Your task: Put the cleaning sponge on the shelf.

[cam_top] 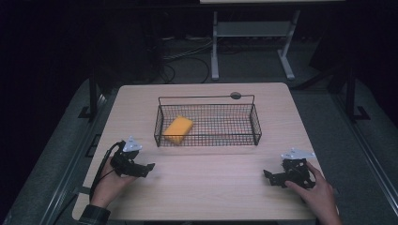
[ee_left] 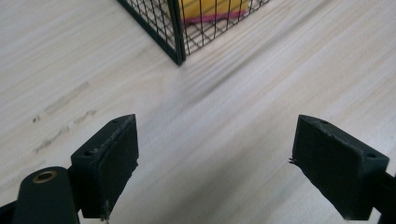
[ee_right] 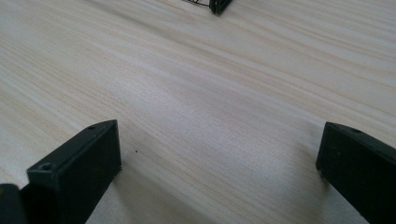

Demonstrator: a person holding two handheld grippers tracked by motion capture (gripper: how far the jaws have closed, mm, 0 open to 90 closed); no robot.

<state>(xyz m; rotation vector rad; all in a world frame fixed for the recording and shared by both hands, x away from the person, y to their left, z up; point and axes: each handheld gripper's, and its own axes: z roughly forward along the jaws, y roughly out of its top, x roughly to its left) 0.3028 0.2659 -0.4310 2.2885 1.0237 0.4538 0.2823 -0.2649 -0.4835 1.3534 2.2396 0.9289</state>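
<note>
Both claws, left (cam_top: 151, 166) and right (cam_top: 265, 174), gape empty on the surface (cam_top: 206, 187); approach the sponge (cam_top: 177, 129) from above the basket (cam_top: 256, 123).

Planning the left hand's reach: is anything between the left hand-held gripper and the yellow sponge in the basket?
Yes. The sponge lies inside the wire basket, so the basket's near wall and left corner stand between it and the left hand-held gripper. The table between them is bare; coming in from above looks open.
</note>
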